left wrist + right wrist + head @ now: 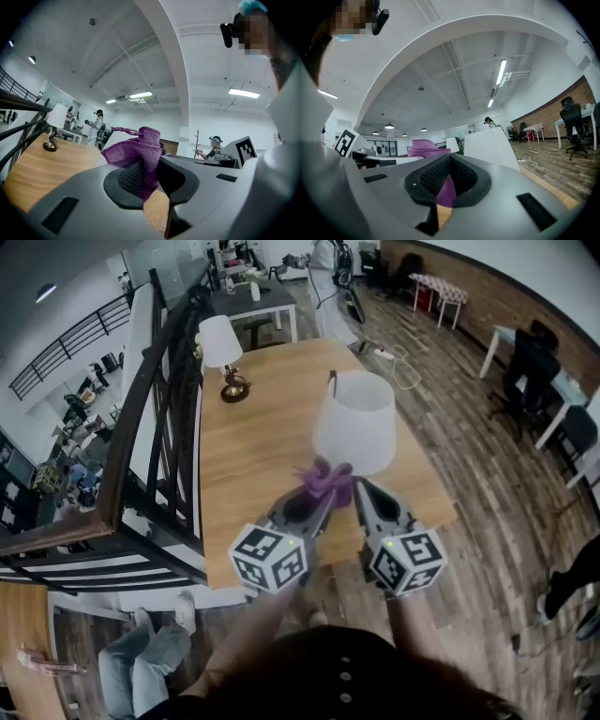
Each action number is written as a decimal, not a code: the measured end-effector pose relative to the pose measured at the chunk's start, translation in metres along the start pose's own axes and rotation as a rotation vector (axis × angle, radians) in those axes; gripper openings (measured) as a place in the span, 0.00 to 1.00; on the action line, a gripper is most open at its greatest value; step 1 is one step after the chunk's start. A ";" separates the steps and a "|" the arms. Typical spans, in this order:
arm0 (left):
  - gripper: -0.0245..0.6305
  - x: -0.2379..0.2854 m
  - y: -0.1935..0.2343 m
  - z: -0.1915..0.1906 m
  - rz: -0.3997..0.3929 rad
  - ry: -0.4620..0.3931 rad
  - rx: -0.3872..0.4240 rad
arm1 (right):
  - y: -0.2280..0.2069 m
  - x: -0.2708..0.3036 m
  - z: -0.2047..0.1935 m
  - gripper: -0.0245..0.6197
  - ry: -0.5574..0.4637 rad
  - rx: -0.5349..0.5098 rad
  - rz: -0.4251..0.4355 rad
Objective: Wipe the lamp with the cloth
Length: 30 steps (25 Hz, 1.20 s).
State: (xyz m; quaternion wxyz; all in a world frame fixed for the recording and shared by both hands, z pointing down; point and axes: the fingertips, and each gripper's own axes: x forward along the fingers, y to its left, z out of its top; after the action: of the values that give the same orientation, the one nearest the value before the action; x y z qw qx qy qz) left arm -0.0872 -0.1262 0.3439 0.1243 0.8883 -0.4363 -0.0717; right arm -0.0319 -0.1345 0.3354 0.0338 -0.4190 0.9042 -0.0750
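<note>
Just below the lamp (354, 423) shade, you are pinching the purple cloth (325, 482) with 2 grippers: left gripper (319, 495) clamping its bunch, right gripper (360, 487) gripping 1 strip.

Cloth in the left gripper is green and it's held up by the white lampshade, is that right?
Not green. The cloth clamped in the left gripper is purple, as the left gripper view shows. It is held up by the white lampshade.

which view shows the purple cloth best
Left gripper view: the purple knitted cloth fills the centre, pinched in the left gripper, weave visible. Head view shows a small bunch by the white lampshade; right gripper view only a sliver and a fold.
</note>
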 end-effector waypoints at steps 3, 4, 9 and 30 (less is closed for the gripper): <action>0.15 0.005 0.008 -0.001 -0.011 -0.005 -0.059 | -0.002 0.009 -0.003 0.06 0.019 0.002 -0.002; 0.15 0.007 0.009 -0.001 -0.012 -0.003 -0.066 | -0.003 0.010 -0.004 0.06 0.025 0.002 -0.002; 0.15 0.016 0.011 -0.001 -0.018 0.000 -0.069 | -0.012 0.015 -0.005 0.06 0.041 0.011 -0.001; 0.15 0.044 0.033 0.021 0.062 -0.012 -0.059 | -0.033 0.060 0.008 0.06 0.066 0.018 0.136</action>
State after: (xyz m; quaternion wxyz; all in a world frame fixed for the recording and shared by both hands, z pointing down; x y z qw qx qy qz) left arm -0.0902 -0.1833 0.3325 0.1502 0.8698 -0.4621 -0.0859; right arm -0.0446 -0.2023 0.3332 0.0126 -0.3537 0.9305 -0.0945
